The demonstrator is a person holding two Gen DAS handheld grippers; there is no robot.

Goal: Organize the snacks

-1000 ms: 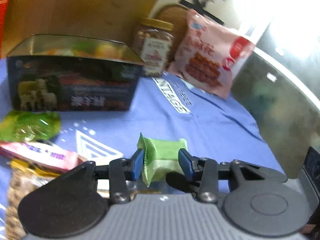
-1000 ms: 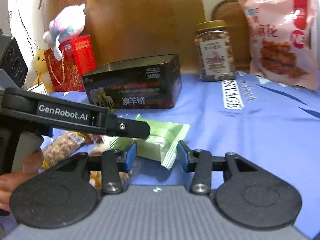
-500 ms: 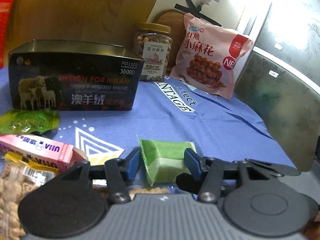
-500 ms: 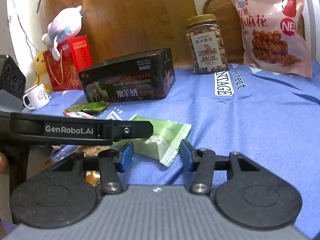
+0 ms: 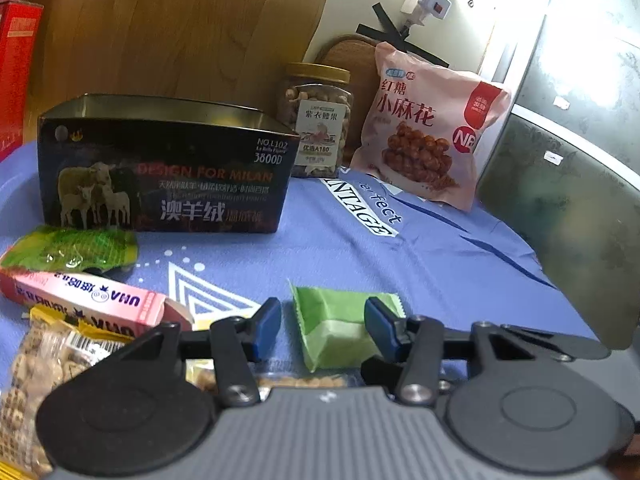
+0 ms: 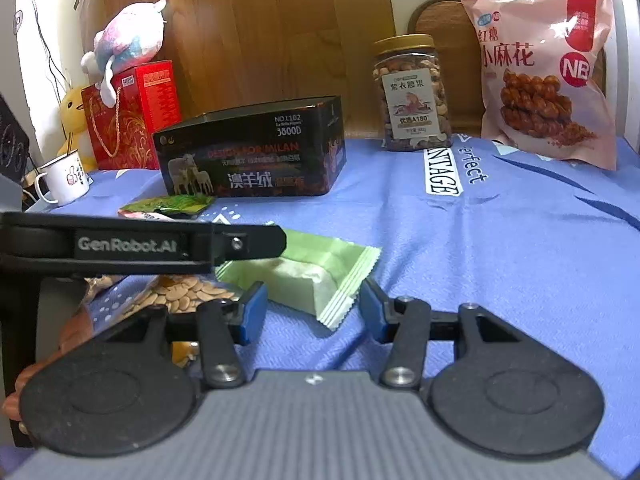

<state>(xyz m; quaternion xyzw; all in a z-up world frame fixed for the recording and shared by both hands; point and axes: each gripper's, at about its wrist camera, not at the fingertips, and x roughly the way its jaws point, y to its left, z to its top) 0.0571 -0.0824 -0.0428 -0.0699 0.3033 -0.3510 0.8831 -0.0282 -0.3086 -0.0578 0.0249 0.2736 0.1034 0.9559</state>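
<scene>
A green snack packet (image 5: 336, 328) lies on the blue cloth between the fingers of my open left gripper (image 5: 323, 326); the right finger touches its edge. The packet also shows in the right wrist view (image 6: 316, 272), just ahead of my open, empty right gripper (image 6: 312, 308). The left gripper's body (image 6: 140, 246) crosses the left of that view. An open black tin box (image 5: 168, 168) stands behind, also in the right wrist view (image 6: 256, 156). A green wrapped snack (image 5: 68, 248), a pink box (image 5: 84, 300) and a bag of nuts (image 5: 44, 364) lie at the left.
A nut jar (image 6: 412, 92) and a pink bag of fried twists (image 6: 548, 72) stand at the back against the wall. A red gift box (image 6: 128, 116) with a plush toy (image 6: 128, 40) and a mug (image 6: 64, 180) stand at the back left. A bag of seeds (image 6: 184, 296) lies beside the packet.
My left gripper has opened around the green packet, which now rests on the cloth. The right gripper has drawn back and up slightly, staying open.
</scene>
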